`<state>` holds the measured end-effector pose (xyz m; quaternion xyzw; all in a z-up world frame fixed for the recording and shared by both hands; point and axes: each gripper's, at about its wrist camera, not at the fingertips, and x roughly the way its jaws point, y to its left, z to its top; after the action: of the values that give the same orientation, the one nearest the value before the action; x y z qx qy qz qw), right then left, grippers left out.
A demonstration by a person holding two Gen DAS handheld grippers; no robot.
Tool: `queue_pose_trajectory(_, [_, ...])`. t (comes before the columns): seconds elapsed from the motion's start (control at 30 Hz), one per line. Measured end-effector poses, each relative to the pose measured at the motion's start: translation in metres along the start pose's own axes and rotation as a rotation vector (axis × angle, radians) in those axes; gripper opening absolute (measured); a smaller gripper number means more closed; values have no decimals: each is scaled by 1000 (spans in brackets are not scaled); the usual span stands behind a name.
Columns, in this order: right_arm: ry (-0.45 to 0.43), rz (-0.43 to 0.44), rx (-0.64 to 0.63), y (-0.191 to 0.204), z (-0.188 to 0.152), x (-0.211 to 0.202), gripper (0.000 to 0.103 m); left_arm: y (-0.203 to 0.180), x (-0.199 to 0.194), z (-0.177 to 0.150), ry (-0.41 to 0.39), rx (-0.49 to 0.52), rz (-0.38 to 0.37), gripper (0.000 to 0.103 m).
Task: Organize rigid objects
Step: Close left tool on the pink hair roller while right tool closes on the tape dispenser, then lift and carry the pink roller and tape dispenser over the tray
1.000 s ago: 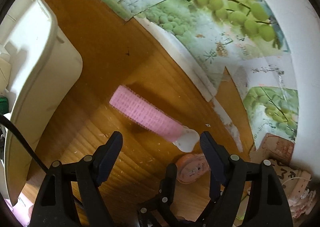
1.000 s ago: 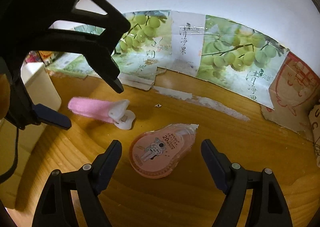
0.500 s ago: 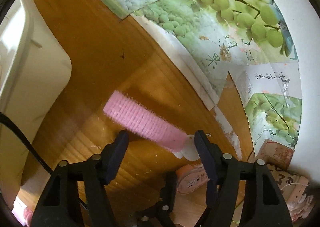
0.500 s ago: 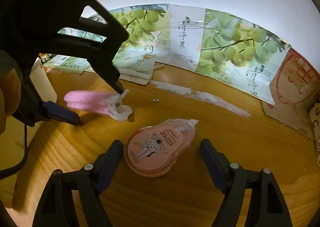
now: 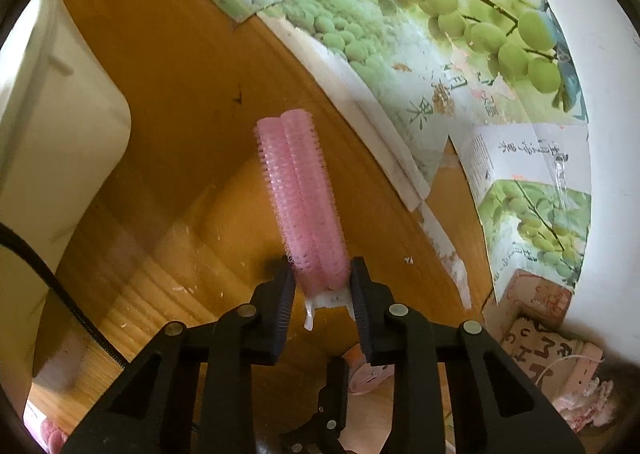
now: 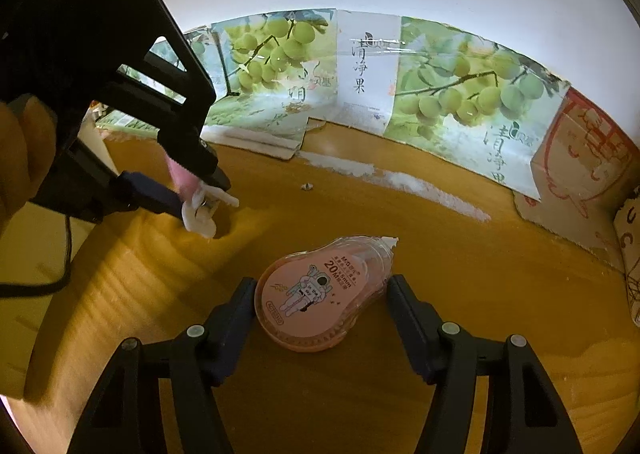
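On your far left stands a cream plastic bin (image 5: pixel 60 158), its rounded wall rising from the wooden tabletop (image 5: pixel 188 102); it looks like the likely place for sorted items, though its inside is out of sight.

Just right of it, your left gripper (image 5: pixel 322 286) is clamped on the pink hair roller clip (image 5: pixel 304 194). The jaws have just closed, and both pads press the near end of the roller where its white clip part (image 6: pixel 200 216) sticks out below. The bristled pink body points away from you, towards the far edge. From the right wrist view the white end seems to sit at or just above the wood, so you are at the grasp stage, not yet carrying.

Further right, your right gripper (image 6: pixel 322 296) straddles the pink correction tape dispenser (image 6: pixel 320 290), which lies flat on the table with its tip pointing to the far right. The jaws have been narrowing; the left pad looks to be touching the round body, while the right pad is just beside the tapered side, with no firm grip yet.

Next, you should finish closing on the dispenser, holding across its widest part so it does not pivot out. Then lift both items clear and carry them left towards the bin. Grape-printed cardboard (image 6: pixel 460 102) lines the far wall.
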<state>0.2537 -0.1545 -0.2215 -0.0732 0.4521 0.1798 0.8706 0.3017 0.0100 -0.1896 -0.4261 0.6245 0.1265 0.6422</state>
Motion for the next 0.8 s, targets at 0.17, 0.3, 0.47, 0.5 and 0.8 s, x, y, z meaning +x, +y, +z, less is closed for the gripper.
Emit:
queue_pose_trajectory(0.17, [23,1,25,-10,-11,-10,66,7,-3,-12,21,24,-7,29])
queue_pose_trajectory(0.3, [37,-7,50,-19,-22,-21,66,11,-3,-22,38,38,13,29])
queue_pose_trajectory(0.47, [61,-17,68,-26,-38,-35,66,17,-3,-40,73,61,26,28])
queue_pose_trajectory(0.5, [65,-18,73,-26,-41,-38,66,17,-3,-44,78,72,19,28])
queue_pose_trajectory(0.8, [70,21,66,-18,-74,-75,66,31,-23,-93,88,198,22,28])
